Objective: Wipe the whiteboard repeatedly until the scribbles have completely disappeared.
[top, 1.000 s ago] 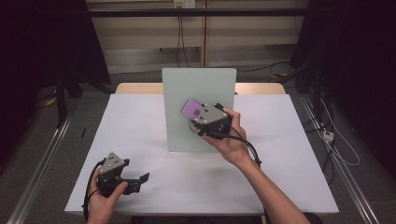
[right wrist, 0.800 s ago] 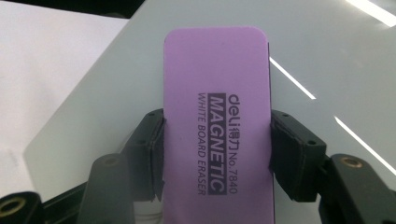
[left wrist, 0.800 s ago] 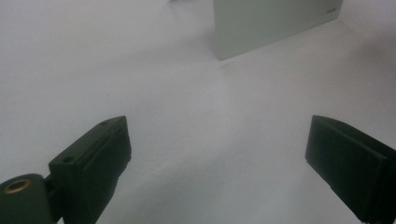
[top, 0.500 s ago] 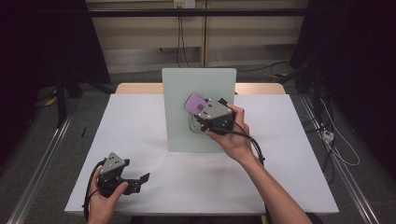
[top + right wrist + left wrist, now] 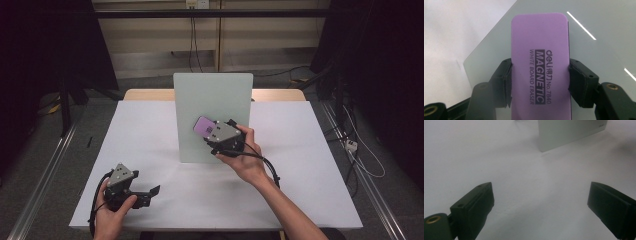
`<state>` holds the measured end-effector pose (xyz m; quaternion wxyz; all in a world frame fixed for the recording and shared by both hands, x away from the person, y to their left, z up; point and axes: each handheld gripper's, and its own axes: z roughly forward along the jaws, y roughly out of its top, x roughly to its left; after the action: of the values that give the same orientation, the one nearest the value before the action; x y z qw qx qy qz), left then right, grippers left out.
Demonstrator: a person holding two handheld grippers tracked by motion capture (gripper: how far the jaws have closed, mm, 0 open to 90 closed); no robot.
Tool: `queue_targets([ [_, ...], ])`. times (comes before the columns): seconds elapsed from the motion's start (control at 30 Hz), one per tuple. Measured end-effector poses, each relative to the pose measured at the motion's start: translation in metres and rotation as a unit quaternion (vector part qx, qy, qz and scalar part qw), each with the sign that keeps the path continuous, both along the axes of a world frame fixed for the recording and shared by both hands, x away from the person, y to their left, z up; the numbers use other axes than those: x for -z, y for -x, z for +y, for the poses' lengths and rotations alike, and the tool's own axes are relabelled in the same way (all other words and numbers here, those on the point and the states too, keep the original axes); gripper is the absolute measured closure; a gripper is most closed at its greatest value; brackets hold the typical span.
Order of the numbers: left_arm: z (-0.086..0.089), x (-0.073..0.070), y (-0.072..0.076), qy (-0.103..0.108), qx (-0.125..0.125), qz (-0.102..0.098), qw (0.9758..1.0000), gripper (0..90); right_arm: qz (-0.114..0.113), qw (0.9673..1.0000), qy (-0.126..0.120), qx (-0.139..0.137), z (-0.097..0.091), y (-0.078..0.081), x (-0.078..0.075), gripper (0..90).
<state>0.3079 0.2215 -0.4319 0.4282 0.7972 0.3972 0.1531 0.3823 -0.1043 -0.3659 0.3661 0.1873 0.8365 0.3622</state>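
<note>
the right gripper [image 5: 540,82] pinches a purple whiteboard eraser [image 5: 540,60] by its long sides, jaws pressed against both edges, and holds it over the face of the pale green board [image 5: 212,100] that lies on the white desk [image 5: 310,165]; whether it touches the board cannot be told. the left gripper [image 5: 540,202] sits low over bare desk near the front left corner, its jaws spread wide with nothing between them, well apart from the board

Purple eraser [image 5: 540,62] with dark lettering, pale grey-green board [image 5: 212,100], white table [image 5: 145,135].
</note>
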Motion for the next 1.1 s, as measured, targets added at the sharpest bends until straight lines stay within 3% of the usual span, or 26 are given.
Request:
queue_targets([
  [0.6, -0.001, 0.001, -0.001, -0.004, 0.002, 0.004, 1.0000, 6.8, 0.042, 0.9986, 0.019, -0.025, 0.011, 0.010, 0.033, 41.8],
  [0.93, -0.001, 0.001, -0.001, -0.004, 0.002, 0.004, 1.0000, 6.8, 0.046, 0.9984, 0.020, -0.027, 0.012, 0.010, 0.035, 41.9],
  [1.1, -0.001, 0.001, -0.001, -0.003, -0.001, 0.005, 1.0000, 6.8, 0.036, 0.9992, 0.012, -0.015, 0.004, 0.008, 0.024, 41.9],
])
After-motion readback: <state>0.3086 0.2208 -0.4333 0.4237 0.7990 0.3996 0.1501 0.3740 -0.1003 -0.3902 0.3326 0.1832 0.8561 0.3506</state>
